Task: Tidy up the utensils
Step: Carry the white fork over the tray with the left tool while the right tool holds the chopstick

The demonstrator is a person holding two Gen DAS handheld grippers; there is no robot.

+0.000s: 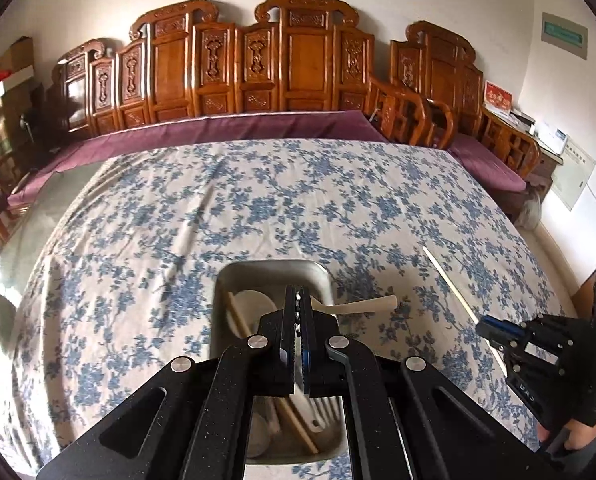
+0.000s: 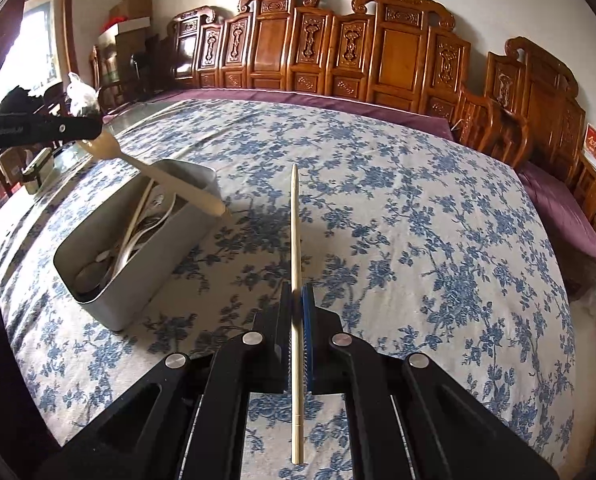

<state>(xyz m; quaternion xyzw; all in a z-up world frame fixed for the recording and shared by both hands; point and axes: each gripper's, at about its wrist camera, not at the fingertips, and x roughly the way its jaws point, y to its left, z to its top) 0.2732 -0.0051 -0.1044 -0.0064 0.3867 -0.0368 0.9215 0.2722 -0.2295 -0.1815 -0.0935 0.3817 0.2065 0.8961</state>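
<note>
Both grippers were busy. The left gripper was clamped tight on a cream plastic spoon, gripping it near the bowl end, so the handle stuck out sideways past the edge of the metal bin. From the right wrist view, the spoon hung tilted above the bin, handle tip pointing down toward the cloth just past the bin's far corner.

The right gripper was pinched on a single chopstick, which ran straight through the jaws, with the long part poking forward and a shorter bit sticking out behind. It was off to the right of the bin, over the cloth.

Inside the bin there was already a pile: another chopstick, a couple of pale spoons, and what looked like metal ones, though I couldn't tell exactly how many. The bin sat on the blue-flowered cloth, with carved wooden benches along the wall behind.
</note>
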